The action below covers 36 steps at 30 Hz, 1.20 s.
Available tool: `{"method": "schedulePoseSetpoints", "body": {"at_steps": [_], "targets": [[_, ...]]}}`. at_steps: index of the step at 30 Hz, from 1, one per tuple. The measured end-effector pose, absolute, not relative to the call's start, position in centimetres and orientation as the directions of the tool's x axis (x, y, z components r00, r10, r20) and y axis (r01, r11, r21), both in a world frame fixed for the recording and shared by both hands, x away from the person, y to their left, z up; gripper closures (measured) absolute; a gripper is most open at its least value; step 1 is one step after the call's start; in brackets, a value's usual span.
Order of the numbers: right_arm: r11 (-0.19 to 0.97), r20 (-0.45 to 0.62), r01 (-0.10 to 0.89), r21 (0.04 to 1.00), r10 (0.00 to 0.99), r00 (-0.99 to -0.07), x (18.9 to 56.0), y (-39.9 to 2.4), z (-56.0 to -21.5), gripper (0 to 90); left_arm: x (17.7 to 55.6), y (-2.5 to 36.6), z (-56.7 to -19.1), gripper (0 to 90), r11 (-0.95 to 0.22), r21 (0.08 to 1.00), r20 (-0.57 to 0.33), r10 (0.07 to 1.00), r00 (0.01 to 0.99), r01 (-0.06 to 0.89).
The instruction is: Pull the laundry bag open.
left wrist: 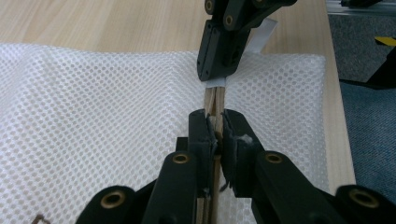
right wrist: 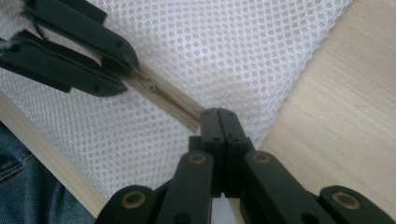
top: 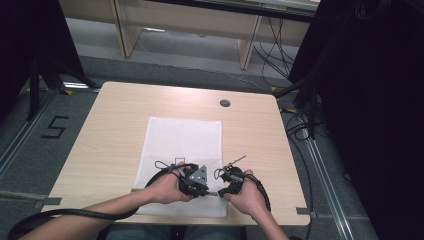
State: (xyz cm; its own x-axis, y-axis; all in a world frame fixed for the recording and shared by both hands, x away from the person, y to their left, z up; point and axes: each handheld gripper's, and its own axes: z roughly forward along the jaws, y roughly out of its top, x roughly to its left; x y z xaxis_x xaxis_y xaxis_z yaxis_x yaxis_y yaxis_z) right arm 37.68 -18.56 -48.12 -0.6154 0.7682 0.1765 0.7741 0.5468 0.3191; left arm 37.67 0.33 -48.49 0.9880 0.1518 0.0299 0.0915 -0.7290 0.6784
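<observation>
The white mesh laundry bag (top: 184,150) lies flat on the desk (top: 110,130), its beige zipper (right wrist: 163,95) running straight between the two hand-held grippers. The left hand-held gripper (left wrist: 215,128) is clamped on the zipper; the right hand-held gripper (right wrist: 226,122), jaws together, pinches the zipper's end, so any pull goes along that line.

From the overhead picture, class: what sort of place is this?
Probably a lab or workshop: a bare wooden table, loose cables on the grey floor beyond it, and a "5" marking beside it.

Your left tongs (left wrist: 215,133) and right tongs (right wrist: 225,126) are black, brass rivets at the pivots; black cables trail; your forearms are bare.
</observation>
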Motion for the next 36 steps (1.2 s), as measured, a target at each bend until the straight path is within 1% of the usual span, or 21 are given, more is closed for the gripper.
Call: {"method": "schedulePoseSetpoints", "body": {"at_steps": [1, 4, 5, 8, 11, 12, 16, 17, 18, 24, 28, 29, 36], "targets": [[0.543, 0.177, 0.774, 0.326, 0.769, -0.614, 37.7, -18.5, -48.2, 90.0, 37.6, 0.4, -48.5, 82.1, -0.728, 0.678, 0.018, 0.156, 0.988, 0.103], [0.545, 0.176, 0.774, 0.322, 0.769, -0.615, 37.7, -18.6, -48.2, 90.0, 37.6, 0.5, -48.4, 82.1, -0.732, 0.676, 0.043, 0.148, 0.988, 0.081], [0.545, 0.176, 0.774, 0.322, 0.769, -0.615, 37.7, -18.6, -48.1, 90.0, 37.6, 0.6, -48.5, 82.1, -0.725, 0.683, 0.028, 0.152, 0.988, 0.092], [0.546, 0.176, 0.774, 0.319, 0.769, -0.615, 37.7, -18.6, -48.1, 90.0, 37.6, 0.7, -48.5, 82.1, -0.727, 0.682, 0.038, 0.151, 0.988, 0.085], [0.547, 0.176, 0.772, 0.323, 0.767, -0.617, 37.7, -18.6, -48.1, 90.0, 37.5, 0.7, -48.6, 82.1, -0.721, 0.686, 0.025, 0.157, 0.987, 0.097], [0.547, 0.178, 0.772, 0.323, 0.767, -0.617, 37.7, -18.6, -48.2, 90.0, 37.6, 0.7, -48.5, 82.1, -0.73, 0.678, 0.04, 0.147, 0.988, 0.081], [0.539, 0.182, 0.781, 0.314, 0.774, -0.607, 37.6, -18.6, -48.1, 90.0, 37.7, 1.1, -48.4, 82.1, -0.724, 0.683, 0.025, 0.151, 0.988, 0.093], [0.573, 0.167, 0.743, 0.345, 0.742, -0.65, 37.9, -18.8, -48.3, 90.0, 37.6, 1.2, -48.4, 82.1, -0.72, 0.687, 0.022, 0.158, 0.987, 0.1], [0.548, 0.177, 0.773, 0.321, 0.767, -0.617, 37.7, -18.6, -48.1, 90.0, 37.6, 1.1, -48.4, 82.1, -0.719, 0.688, 0.022, 0.159, 0.987, 0.1], [0.543, 0.18, 0.778, 0.317, 0.771, -0.611, 37.6, -18.6, -48.1, 90.0, 37.5, 1.3, -48.5, 82.1, -0.728, 0.682, 0.045, 0.146, 0.988, 0.076], [0.541, 0.179, 0.776, 0.323, 0.771, -0.612, 37.7, -18.7, -48.3, 90.0, 37.5, 1.7, -48.5, 82.1, -0.725, 0.681, 0.026, 0.159, 0.987, 0.099], [0.54, 0.182, 0.779, 0.32, 0.772, -0.609, 37.7, -18.7, -48.2, 90.0, 37.5, 1.8, -48.5, 82.1, -0.724, 0.684, 0.036, 0.155, 0.987, 0.089], [0.542, 0.181, 0.778, 0.316, 0.771, -0.611, 37.6, -18.6, -48.1, 90.0, 37.5, 2.0, -48.5, 82.1, -0.72, 0.687, 0.031, 0.16, 0.987, 0.095]]}}
